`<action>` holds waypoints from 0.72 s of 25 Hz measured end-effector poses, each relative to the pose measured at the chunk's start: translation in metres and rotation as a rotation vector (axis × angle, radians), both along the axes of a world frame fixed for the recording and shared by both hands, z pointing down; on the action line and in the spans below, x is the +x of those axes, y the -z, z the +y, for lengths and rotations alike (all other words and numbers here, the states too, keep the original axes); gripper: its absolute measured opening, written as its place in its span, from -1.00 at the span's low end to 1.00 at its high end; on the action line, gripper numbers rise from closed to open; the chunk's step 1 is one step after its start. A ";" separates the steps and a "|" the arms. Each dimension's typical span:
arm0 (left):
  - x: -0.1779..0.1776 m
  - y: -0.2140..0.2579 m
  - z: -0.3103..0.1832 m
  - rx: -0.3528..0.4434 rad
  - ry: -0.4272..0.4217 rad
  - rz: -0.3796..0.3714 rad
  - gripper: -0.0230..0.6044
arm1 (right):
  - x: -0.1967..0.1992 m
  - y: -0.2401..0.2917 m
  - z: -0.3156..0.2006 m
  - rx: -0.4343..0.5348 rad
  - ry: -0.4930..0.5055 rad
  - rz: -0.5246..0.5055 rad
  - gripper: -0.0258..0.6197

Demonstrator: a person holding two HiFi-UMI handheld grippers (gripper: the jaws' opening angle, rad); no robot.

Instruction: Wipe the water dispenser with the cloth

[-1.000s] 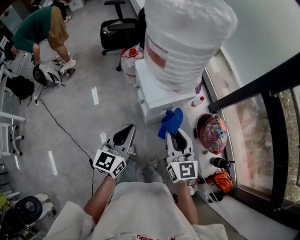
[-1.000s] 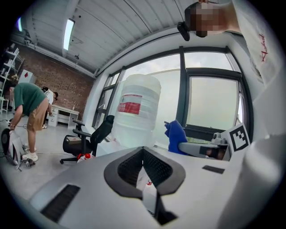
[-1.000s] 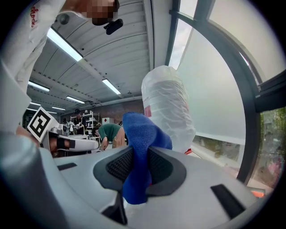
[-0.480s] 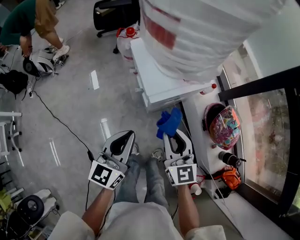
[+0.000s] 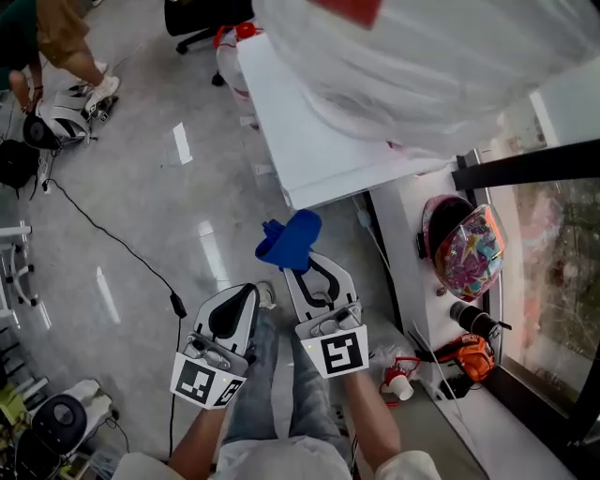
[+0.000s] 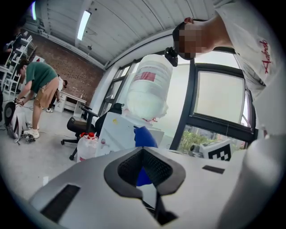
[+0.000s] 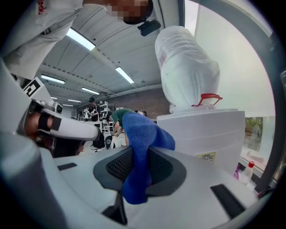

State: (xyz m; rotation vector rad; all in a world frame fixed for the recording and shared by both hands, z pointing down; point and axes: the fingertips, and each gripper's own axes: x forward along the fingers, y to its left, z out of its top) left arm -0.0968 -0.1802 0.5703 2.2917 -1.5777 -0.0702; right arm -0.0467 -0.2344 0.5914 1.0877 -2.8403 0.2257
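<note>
The white water dispenser (image 5: 323,131) stands ahead with a big plastic-wrapped bottle (image 5: 441,66) on top; it also shows in the right gripper view (image 7: 210,134) and the left gripper view (image 6: 116,134). My right gripper (image 5: 302,272) is shut on a blue cloth (image 5: 289,239), a little short of the dispenser's near corner. In the right gripper view the cloth (image 7: 138,152) is pinched between the jaws and bulges above them. My left gripper (image 5: 236,314) hangs lower left, jaws together, holding nothing.
A windowsill shelf at right holds a colourful helmet (image 5: 464,248), an orange tool (image 5: 469,356) and a cup (image 5: 398,386). A black cable (image 5: 112,239) crosses the floor. A person (image 5: 47,37) bends over at far left. An office chair (image 5: 202,14) and water jugs (image 5: 234,52) stand behind the dispenser.
I have stepped closer to the dispenser. My right gripper, still with the cloth, has shifted left and forward toward the dispenser's corner; the left gripper has dropped back a little.
</note>
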 end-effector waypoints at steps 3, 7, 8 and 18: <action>0.002 -0.003 0.002 -0.014 -0.001 -0.002 -0.89 | -0.006 0.002 -0.008 -0.007 0.009 -0.022 -0.62; 0.000 0.003 -0.005 -0.009 -0.003 -0.010 -0.89 | 0.001 0.005 -0.025 0.003 -0.001 -0.001 -0.62; 0.000 0.004 -0.007 -0.006 -0.005 -0.013 -0.89 | 0.005 0.006 -0.031 0.005 -0.011 0.003 -0.62; 0.014 0.000 -0.019 -0.014 -0.025 -0.021 -0.89 | 0.086 0.004 -0.091 0.089 -0.125 0.073 -0.62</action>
